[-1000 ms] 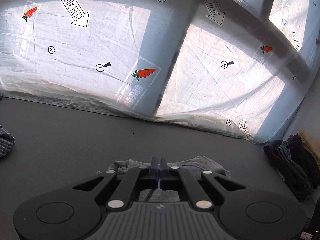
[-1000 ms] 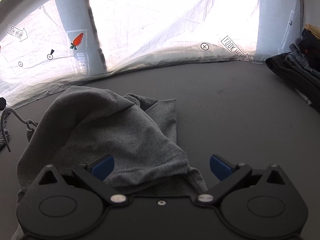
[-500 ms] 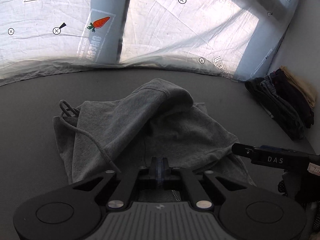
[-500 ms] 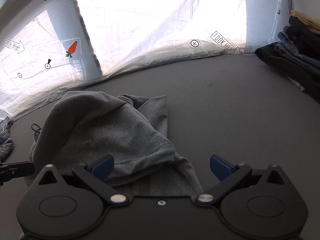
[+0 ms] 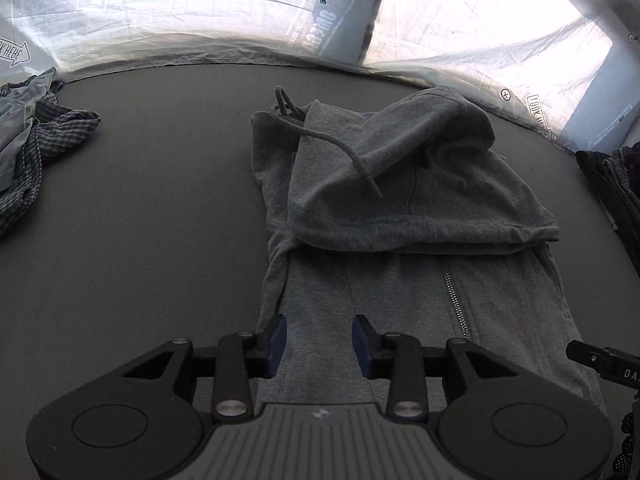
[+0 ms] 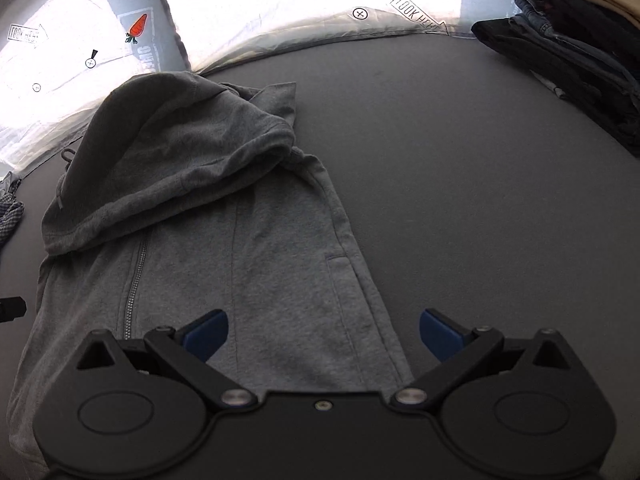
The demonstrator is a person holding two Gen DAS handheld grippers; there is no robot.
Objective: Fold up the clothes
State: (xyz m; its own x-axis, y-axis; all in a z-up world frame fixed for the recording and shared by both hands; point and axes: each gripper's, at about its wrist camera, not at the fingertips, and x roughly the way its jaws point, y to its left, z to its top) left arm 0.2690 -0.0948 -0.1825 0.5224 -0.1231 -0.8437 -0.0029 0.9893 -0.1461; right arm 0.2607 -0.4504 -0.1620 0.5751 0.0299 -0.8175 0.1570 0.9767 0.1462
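A grey zip hoodie (image 5: 400, 216) (image 6: 248, 248) lies lengthwise on the dark table, sides folded in, its hood (image 5: 420, 136) (image 6: 180, 140) flopped over the chest with a drawstring (image 5: 332, 144) trailing across it. My left gripper (image 5: 319, 338) hovers over the hoodie's near left part; its jaws are opening and nothing is pinched between the blue pads. My right gripper (image 6: 323, 332) stands wide open above the near right part, the fabric showing below the gap without being held. The right gripper's tip (image 5: 600, 364) shows at the right edge of the left wrist view.
A heap of checked and pale shirts (image 5: 28, 148) lies at the table's left. A stack of folded dark clothes (image 6: 568, 52) (image 5: 612, 184) sits at the right. A white printed sheet (image 5: 200, 20) hangs behind the table. Bare table surface (image 6: 480, 184) lies right of the hoodie.
Both grippers pulled back toward the hoodie's near end and tilted down. The left gripper, shut before, has opened. The hoodie's zipped body now lies stretched out in view.
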